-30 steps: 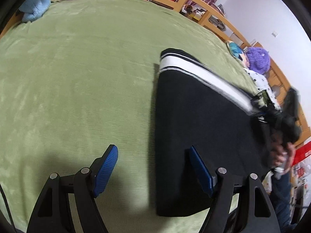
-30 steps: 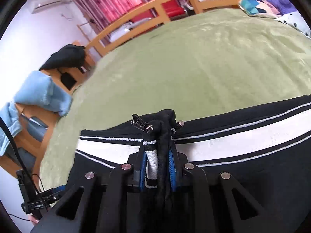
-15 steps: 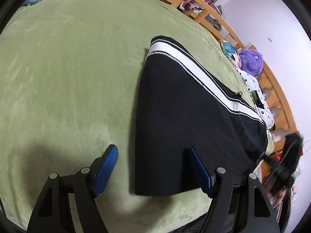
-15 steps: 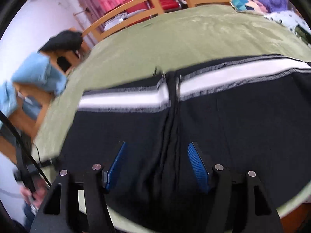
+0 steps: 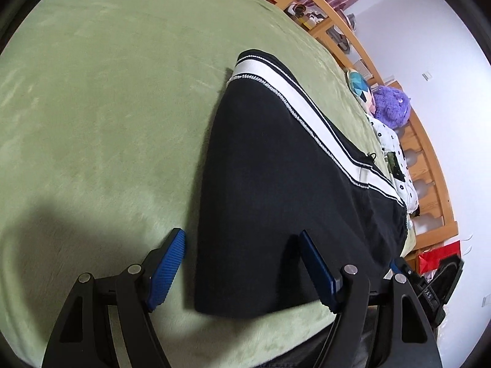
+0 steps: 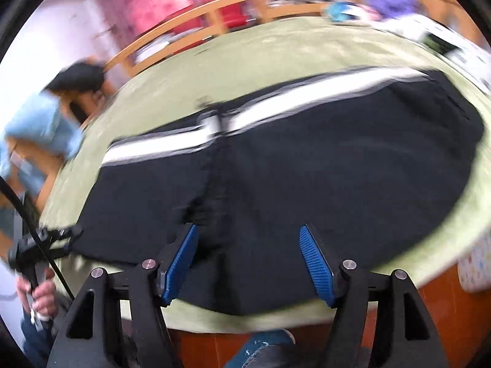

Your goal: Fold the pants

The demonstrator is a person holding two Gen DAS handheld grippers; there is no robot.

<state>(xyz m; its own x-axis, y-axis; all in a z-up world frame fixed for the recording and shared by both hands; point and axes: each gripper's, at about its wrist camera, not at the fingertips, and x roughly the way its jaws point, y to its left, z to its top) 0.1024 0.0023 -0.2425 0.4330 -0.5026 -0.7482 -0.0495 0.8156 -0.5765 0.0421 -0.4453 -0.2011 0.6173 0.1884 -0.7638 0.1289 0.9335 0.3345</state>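
Black fabric pants with white waistband stripe [image 5: 276, 184] lie flat, folded, centre frame on green bed blanket [image 5: 107, 107]; further folds likely remain. Left tongs [image 5: 242, 263] open, empty; right tongs [image 6: 248, 260] just opened, empty.

No legible text (only blurs)

The right gripper [image 6: 247, 260], a second ago clamped on the waistband of the black pants [image 6: 307, 168], has just been opening; the pants now lie released on the green blanket [image 6: 276, 52], the gripper pulled back.

pants [image 5: 276, 184] on blanket [image 5: 107, 107], pillows [image 5: 389, 135] beyond
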